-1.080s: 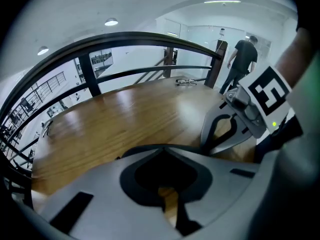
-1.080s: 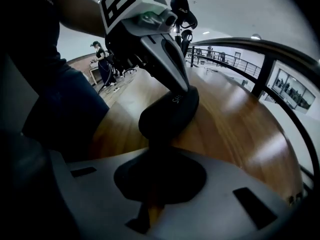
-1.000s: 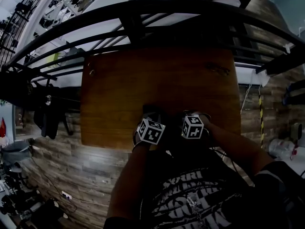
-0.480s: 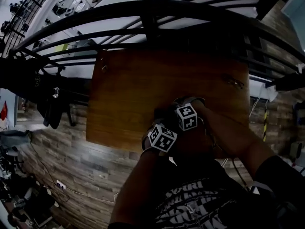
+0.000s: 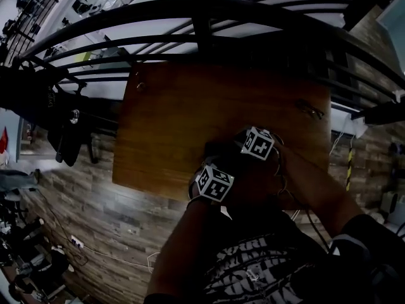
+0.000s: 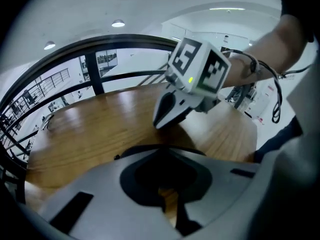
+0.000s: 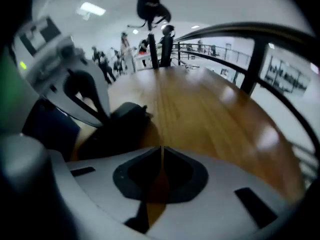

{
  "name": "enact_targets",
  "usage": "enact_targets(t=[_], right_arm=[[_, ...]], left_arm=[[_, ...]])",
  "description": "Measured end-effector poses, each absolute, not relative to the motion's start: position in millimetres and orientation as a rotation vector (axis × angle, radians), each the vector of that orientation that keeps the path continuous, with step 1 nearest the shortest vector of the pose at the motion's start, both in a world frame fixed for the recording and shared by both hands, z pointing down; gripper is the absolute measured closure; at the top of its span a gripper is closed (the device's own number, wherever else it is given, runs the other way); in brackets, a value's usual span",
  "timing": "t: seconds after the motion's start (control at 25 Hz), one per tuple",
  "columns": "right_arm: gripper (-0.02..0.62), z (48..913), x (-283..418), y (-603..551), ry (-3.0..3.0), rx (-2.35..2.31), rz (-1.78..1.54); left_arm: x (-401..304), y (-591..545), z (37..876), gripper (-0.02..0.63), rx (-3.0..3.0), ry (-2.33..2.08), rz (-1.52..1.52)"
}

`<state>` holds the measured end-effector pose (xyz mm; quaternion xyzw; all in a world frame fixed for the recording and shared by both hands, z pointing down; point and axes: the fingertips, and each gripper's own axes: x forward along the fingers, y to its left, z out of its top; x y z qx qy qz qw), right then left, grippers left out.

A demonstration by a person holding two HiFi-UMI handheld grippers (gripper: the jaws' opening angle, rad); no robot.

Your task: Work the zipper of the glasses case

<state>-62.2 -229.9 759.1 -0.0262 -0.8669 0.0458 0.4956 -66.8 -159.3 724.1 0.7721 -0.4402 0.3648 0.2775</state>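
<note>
In the right gripper view everything is smeared with blur: I see the glasses case (image 7: 124,125) only as a dark lump and can't make out its zipper. The left gripper (image 7: 102,115) runs off that view's left edge. In the left gripper view its closed jaws cover most of the case, so I can't tell whether they pinch any of it. From the head view its tips sit hidden under its own body, the case lost in shadow.

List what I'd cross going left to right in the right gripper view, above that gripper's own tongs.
left tongs → glasses case → bare wooden table → black railing
</note>
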Motion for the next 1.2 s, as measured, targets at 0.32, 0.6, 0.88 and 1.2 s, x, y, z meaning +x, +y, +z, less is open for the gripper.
enact_targets(t=[0.32, 0.6, 0.88, 1.2], right_arm=[[0.35, 716, -47, -145, -2.136, -0.175, 0.878], [0.253, 748, -54, -135, -1.995, -0.016, 0.875], [0.329, 748, -77, -91, -2.046, -0.028, 0.78], [0.334, 659, -80, -75, -2.377, -0.012, 0.833]], left_arm=[[-80, -153, 713, 0.6, 2.052, -1.209, 0.481], [-120, -140, 677, 0.6, 1.903, -1.17, 0.119], [-187, -89, 668, 0.594, 1.809, -1.095, 0.015], [-158, -77, 621, 0.418, 2.074, -0.851, 0.052]])
